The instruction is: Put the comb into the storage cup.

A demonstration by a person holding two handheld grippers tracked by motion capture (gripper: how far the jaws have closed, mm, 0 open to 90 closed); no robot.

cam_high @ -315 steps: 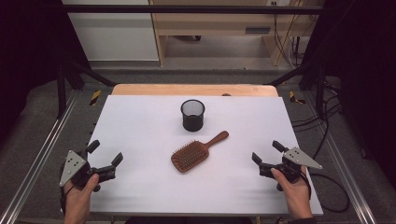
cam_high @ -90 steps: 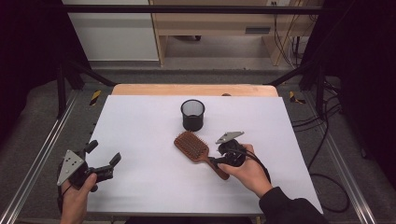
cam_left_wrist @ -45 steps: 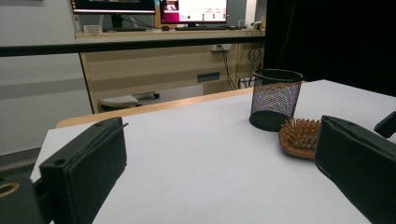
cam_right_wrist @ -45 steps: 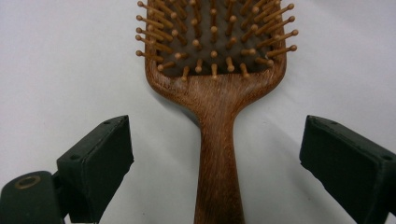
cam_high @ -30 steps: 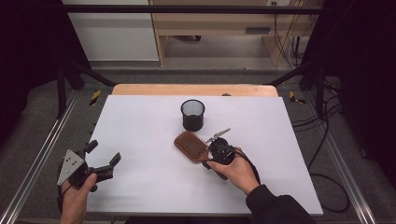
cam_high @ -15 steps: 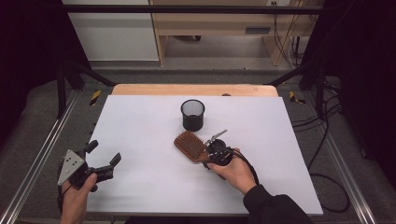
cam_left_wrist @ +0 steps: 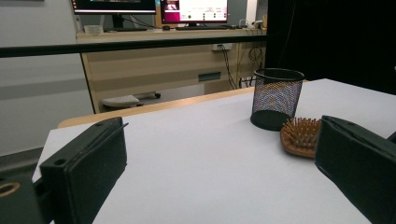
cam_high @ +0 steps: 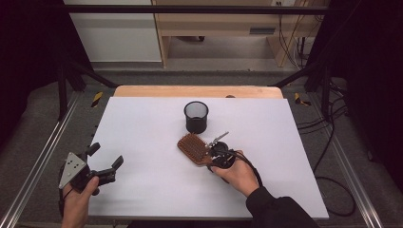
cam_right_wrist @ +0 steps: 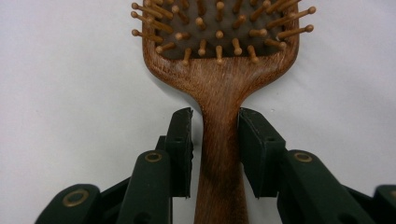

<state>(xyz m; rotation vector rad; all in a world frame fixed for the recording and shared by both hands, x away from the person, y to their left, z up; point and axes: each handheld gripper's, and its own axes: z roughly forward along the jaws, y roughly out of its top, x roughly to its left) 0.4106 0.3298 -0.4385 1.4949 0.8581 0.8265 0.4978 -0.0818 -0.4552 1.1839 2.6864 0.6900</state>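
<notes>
I see handle of brown wooden paddle hairbrush (cam_high: 195, 148) hidden in high view under black right gripper (cam_high: 219, 153) and hand (cam_high: 237, 175). In right gripper view, brush head (cam_right_wrist: 219, 28) cut by top edge, handle end lost at bottom edge between jaws. I can't tell whether left pad touches handle; thin gap seems there. In left gripper view, brush (cam_left_wrist: 301, 135) half hidden behind right-hand jaw. Screens on far desk too small for me to read. Left forearm cut by bottom edge in high view.
</notes>
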